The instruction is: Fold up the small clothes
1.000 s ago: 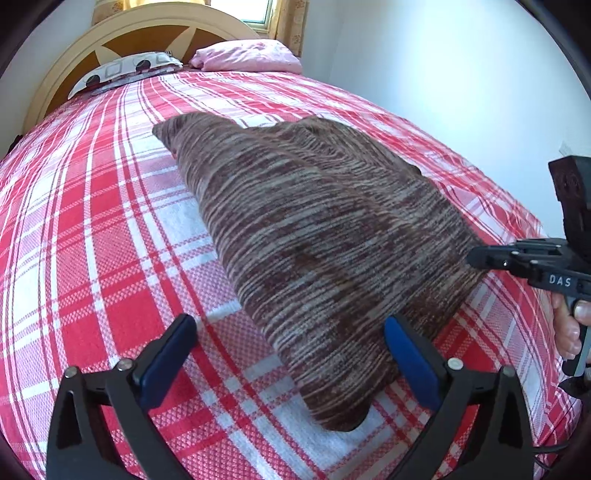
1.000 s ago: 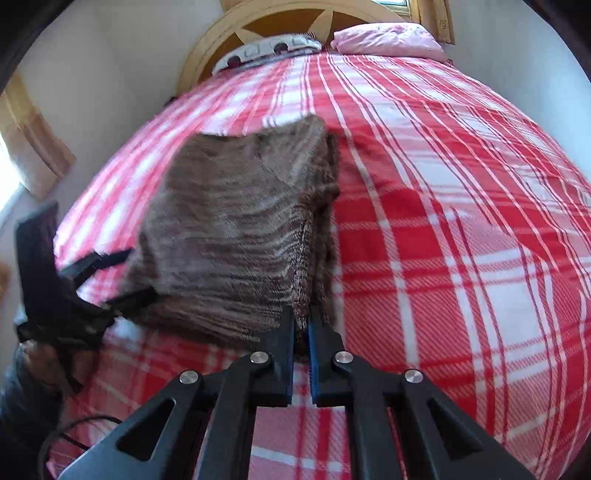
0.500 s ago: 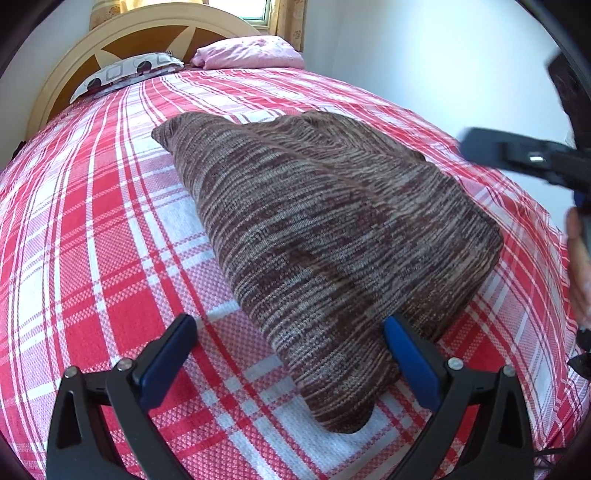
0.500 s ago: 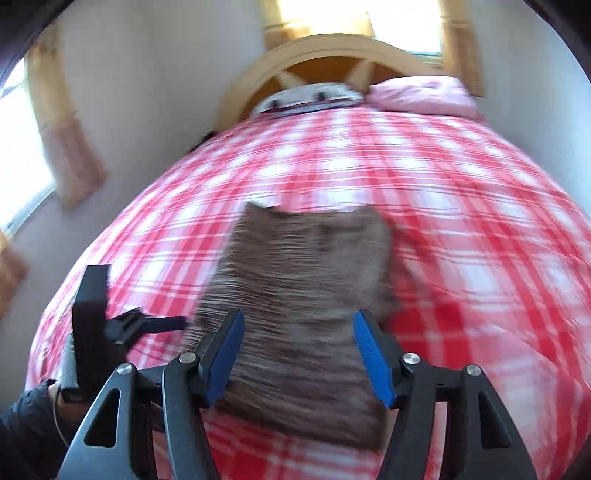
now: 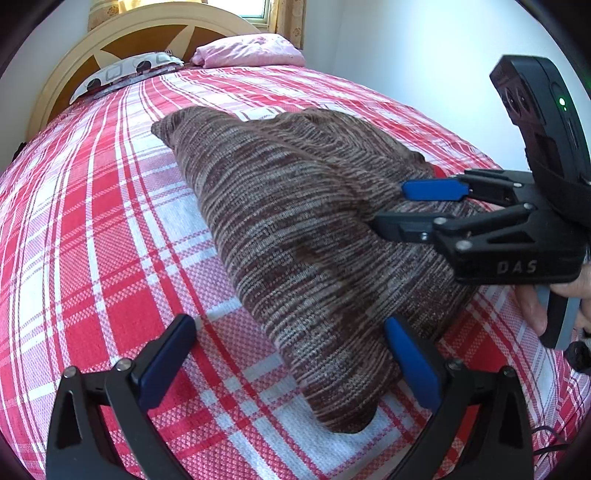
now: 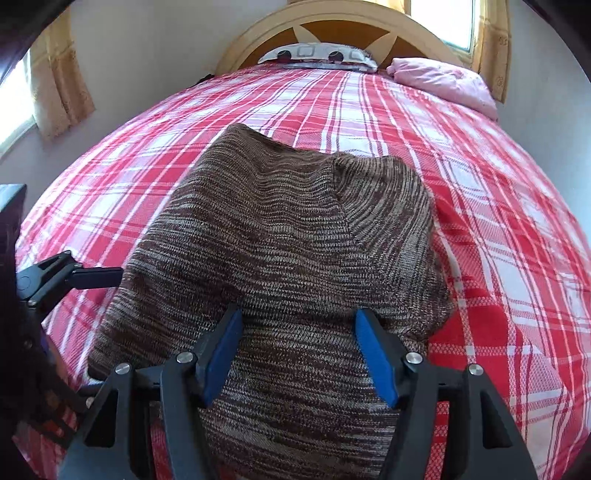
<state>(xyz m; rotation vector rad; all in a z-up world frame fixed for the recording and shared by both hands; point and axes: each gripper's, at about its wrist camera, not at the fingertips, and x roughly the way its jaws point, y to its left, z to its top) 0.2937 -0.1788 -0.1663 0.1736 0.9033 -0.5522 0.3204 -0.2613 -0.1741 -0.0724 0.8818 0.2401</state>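
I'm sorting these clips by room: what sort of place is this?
A bedroom, most likely in a home: a bed with a red plaid cover, a rounded wooden headboard with pillows, and curtained windows.

The left gripper (image 5: 288, 354) points down and forward, blue pads spread wide — nothing pinched. At its three o'clock the right gripper (image 6: 299, 349), gripped by a hand (image 5: 546, 306), has jaws parted and empty.
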